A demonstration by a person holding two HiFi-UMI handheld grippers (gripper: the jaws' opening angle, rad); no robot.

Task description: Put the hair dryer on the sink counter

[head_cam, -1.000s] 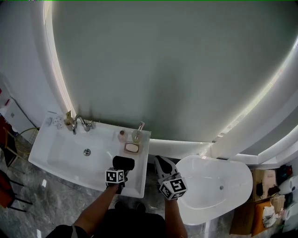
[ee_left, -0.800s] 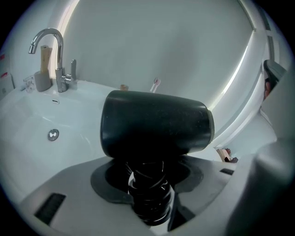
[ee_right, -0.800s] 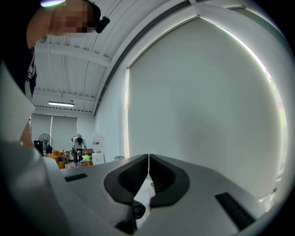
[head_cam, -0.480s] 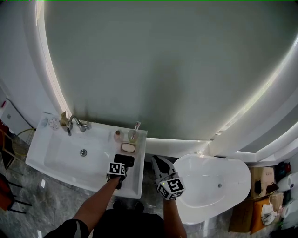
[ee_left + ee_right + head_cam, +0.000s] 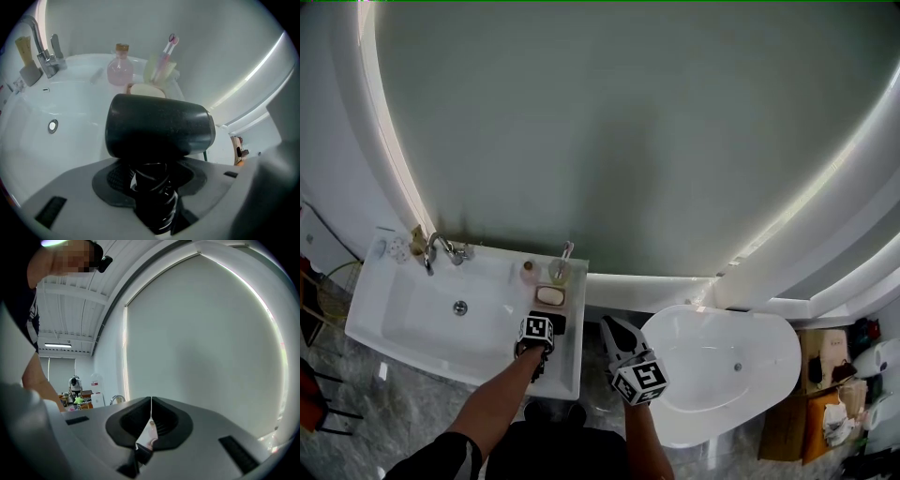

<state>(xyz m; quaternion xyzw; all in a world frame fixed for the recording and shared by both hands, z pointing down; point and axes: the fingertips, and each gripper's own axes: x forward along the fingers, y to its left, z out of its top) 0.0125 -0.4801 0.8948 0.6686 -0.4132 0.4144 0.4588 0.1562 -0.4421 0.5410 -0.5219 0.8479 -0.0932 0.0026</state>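
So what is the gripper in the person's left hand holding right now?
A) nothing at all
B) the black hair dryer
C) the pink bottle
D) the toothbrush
B: in the left gripper view, the left gripper has its jaws closed on the handle of the black hair dryer, while the pink bottle and toothbrush stand farther back.

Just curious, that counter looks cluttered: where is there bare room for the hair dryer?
The counter's right ledge is bare around the hair dryer, from the soap to the near edge. Behind the soap, the pink bottle and toothbrush cup crowd the back corner.
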